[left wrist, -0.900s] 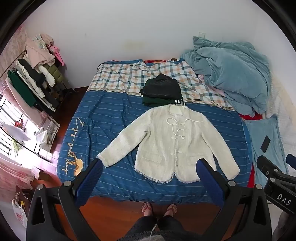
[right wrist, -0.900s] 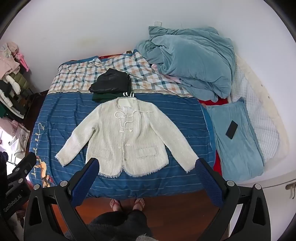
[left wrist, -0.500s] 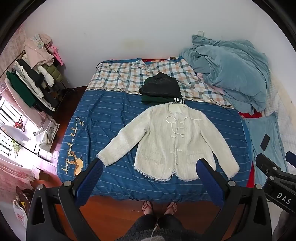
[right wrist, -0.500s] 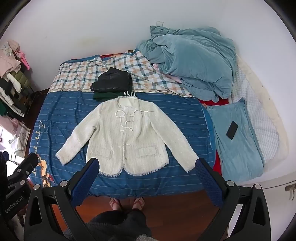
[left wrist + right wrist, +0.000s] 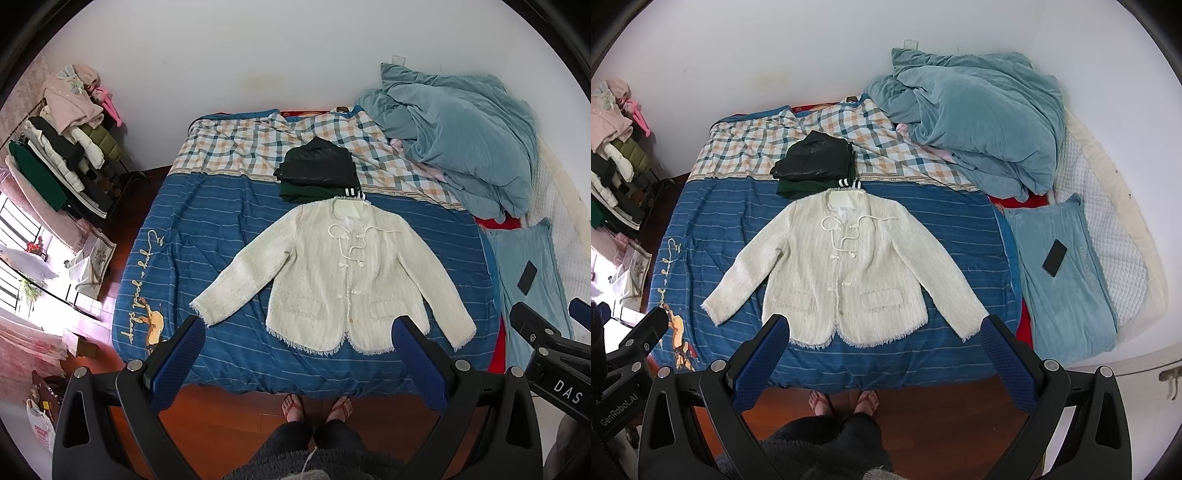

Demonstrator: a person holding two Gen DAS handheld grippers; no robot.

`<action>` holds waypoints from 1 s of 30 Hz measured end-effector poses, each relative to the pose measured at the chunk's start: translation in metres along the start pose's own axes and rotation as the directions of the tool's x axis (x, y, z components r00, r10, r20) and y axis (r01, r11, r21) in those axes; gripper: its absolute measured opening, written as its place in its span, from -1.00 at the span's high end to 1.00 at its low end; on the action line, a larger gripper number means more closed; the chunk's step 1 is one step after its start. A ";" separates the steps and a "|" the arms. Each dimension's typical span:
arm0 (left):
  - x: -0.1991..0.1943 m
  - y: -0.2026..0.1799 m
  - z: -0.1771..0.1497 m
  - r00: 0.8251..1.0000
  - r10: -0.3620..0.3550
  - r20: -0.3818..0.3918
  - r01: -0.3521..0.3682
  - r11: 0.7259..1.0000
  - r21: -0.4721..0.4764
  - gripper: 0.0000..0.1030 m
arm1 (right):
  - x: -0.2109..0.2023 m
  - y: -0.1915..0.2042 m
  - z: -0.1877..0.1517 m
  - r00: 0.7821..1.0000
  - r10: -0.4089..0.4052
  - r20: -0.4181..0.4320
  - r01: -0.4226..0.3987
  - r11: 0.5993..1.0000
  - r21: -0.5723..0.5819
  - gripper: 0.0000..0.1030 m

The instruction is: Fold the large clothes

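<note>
Cream jacket lies flat, face up, sleeves spread, on the blue striped bed. Left tongs and right tongs hover above it, both spread wide, holding nothing.

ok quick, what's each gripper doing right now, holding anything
Left gripper: open, holding nothing, raised above the cream jacket.
Right gripper: open, holding nothing, also above the jacket.

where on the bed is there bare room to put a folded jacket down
Bare blue striped bedspread left of the cream tweed jacket, and the checked blanket left of the dark folded clothes pile. Crowded right: heaped teal duvet, teal pillow bearing a black phone.
</note>
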State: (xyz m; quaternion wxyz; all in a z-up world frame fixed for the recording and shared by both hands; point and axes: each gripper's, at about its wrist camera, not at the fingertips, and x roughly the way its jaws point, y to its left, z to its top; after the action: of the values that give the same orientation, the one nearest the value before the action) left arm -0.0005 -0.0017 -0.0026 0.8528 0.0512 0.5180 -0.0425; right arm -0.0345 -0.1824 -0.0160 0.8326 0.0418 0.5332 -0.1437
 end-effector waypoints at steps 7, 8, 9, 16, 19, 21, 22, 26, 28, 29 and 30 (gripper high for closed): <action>0.002 -0.001 -0.002 1.000 -0.002 -0.006 0.002 1.000 0.004 -1.00 | 0.004 0.004 -0.004 1.000 -0.002 -0.018 0.001 1.000 -0.013 -1.00; 0.002 -0.002 -0.002 1.000 -0.003 -0.007 0.003 1.000 0.005 -1.00 | 0.003 0.004 -0.002 1.000 -0.001 -0.020 0.001 1.000 -0.013 -1.00; 0.002 -0.003 -0.002 1.000 -0.002 -0.008 0.002 1.000 0.006 -1.00 | 0.003 0.004 -0.001 1.000 -0.001 -0.022 0.001 1.000 -0.014 -1.00; 0.002 -0.004 -0.001 1.000 -0.001 -0.005 0.001 1.000 0.005 -1.00 | 0.004 0.003 0.000 1.000 -0.001 -0.023 0.000 1.000 -0.015 -1.00; 0.002 -0.004 -0.001 1.000 0.000 -0.005 0.000 1.000 0.004 -1.00 | 0.004 0.003 0.000 1.000 0.000 -0.023 0.000 1.000 -0.013 -1.00; 0.002 -0.004 -0.002 1.000 -0.001 -0.005 0.001 1.000 0.005 -1.00 | 0.005 0.004 0.000 1.000 -0.001 -0.024 0.000 1.000 -0.013 -1.00; 0.002 -0.004 -0.002 1.000 0.000 -0.003 0.000 1.000 0.005 -1.00 | 0.004 0.003 0.000 1.000 0.000 -0.024 -0.001 1.000 -0.013 -1.00; 0.002 -0.004 0.000 1.000 -0.003 -0.006 0.003 1.000 0.003 -1.00 | 0.005 0.005 -0.001 1.000 0.000 -0.024 0.000 1.000 -0.014 -1.00; 0.002 -0.004 0.001 1.000 -0.002 -0.005 0.002 1.000 0.006 -1.00 | 0.004 0.008 -0.002 1.000 -0.001 -0.024 0.001 1.000 -0.013 -1.00; 0.003 -0.005 0.002 1.000 -0.002 -0.006 0.002 1.000 0.007 -1.00 | 0.004 0.008 -0.002 1.000 -0.001 -0.025 0.000 1.000 -0.014 -1.00; 0.003 -0.004 0.001 1.000 -0.001 -0.005 0.001 1.000 0.004 -1.00 | 0.004 0.007 -0.002 1.000 0.000 -0.025 0.000 1.000 -0.014 -1.00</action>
State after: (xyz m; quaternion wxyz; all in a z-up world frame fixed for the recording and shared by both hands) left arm 0.0012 -0.0063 -0.0046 0.8513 0.0530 0.5202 -0.0438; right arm -0.0327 -0.1756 -0.0214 0.8262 0.0377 0.5445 -0.1395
